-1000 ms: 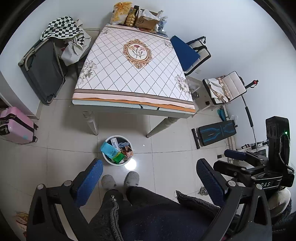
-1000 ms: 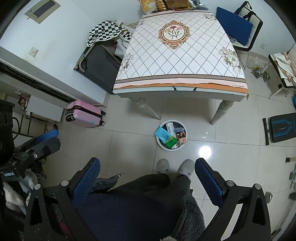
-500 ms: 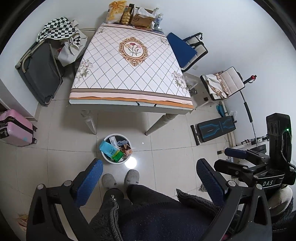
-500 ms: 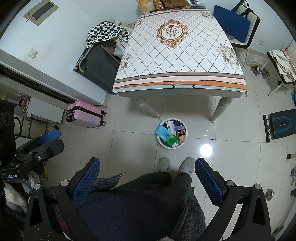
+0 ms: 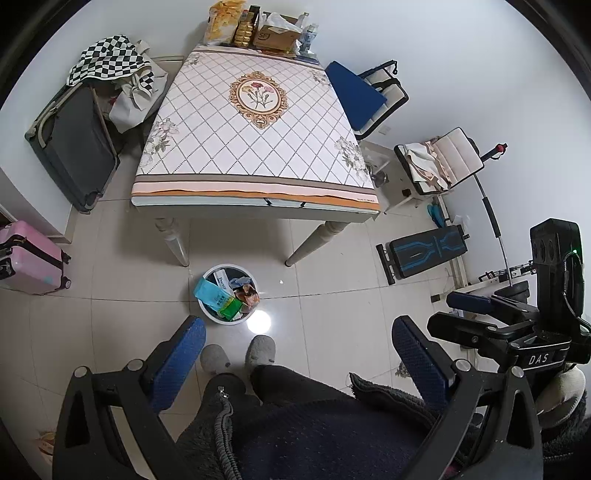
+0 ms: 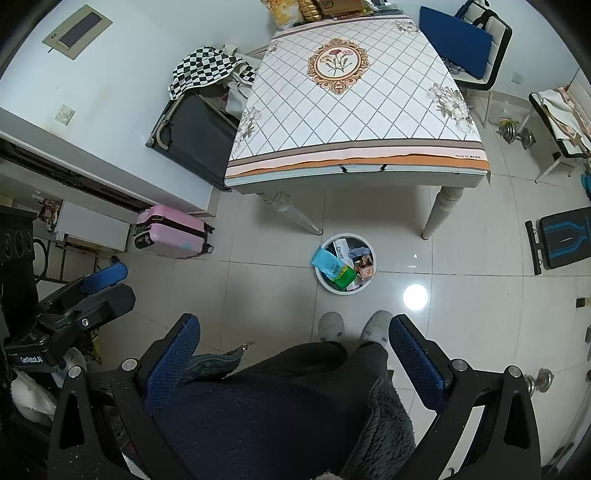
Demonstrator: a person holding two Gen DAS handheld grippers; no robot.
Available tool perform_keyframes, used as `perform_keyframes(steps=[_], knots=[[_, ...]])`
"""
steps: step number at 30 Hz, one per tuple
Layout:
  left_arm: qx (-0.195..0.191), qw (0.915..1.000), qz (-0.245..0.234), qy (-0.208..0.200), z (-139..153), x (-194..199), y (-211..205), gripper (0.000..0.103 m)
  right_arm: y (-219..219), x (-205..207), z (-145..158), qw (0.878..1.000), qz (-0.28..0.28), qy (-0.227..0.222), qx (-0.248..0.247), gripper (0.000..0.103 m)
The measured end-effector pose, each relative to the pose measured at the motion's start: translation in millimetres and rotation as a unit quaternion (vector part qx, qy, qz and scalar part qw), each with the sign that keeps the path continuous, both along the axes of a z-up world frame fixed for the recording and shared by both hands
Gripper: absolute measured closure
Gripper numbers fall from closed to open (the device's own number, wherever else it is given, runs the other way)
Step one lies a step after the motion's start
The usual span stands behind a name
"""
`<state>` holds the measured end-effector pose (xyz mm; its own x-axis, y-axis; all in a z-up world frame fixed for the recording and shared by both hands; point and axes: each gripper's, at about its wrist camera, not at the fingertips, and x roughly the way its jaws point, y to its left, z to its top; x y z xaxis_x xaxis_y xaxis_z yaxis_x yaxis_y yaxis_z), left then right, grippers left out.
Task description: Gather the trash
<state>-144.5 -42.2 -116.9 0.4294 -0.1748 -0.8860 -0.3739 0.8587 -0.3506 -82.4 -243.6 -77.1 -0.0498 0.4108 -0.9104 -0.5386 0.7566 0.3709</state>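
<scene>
While both tools are hanging high above the tiled floor, the left gripper (image 5: 299, 354) is holding its blue-padded fingers (image 5: 181, 354) spread wide with nothing between them, and the right gripper (image 6: 295, 350) is likewise gaping wide and carrying nothing. Ahead of the left gripper's tips and slightly toward its left finger, the round white plastic trash bin (image 5: 221, 320) is standing on the floor, just beyond the person's two grey slippers (image 5: 260, 349). Inside it, a light-blue packet (image 5: 210, 293), a green wrapper (image 5: 231, 308), a white carton (image 5: 221, 282) and some brownish crumpled wrappers (image 5: 247, 293) are lying packed together. From the right gripper, the same bin (image 6: 332, 288) is sitting ahead, roughly midway between the two fingers and near the slippers (image 6: 376, 326). Farther ahead of both grippers, the rectangular table with a diamond-patterned cloth and a floral medallion (image 5: 255, 147) is standing, its two near legs rising just behind the bin. At the table's far end, a yellow snack bag (image 5: 221, 22) and a brown cardboard box (image 5: 277, 35) are crowding together. Off beyond the left finger of the left gripper, a pink hard-shell suitcase (image 5: 27, 258) is lying on the floor. The person's dark clothing (image 5: 314, 424) is filling the space under both grippers.
</scene>
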Motion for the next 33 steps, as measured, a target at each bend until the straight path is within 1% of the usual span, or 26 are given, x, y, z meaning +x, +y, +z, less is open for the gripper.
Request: perform_keyframes(steps=[18, 33], knots=[[-0.004, 1.0000, -0.005, -0.002, -0.1, -0.6, -4.3, 0.000, -3.4, -3.4, 2.0, 1.000, -0.006, 0.003, 0.000, 0.000], [-0.002, 1.0000, 0.001, -0.004, -0.6, -5.6, -5.5, 0.000, -0.6, -8.2, 4.5, 1.000, -0.006, 0.004, 0.004, 0.000]])
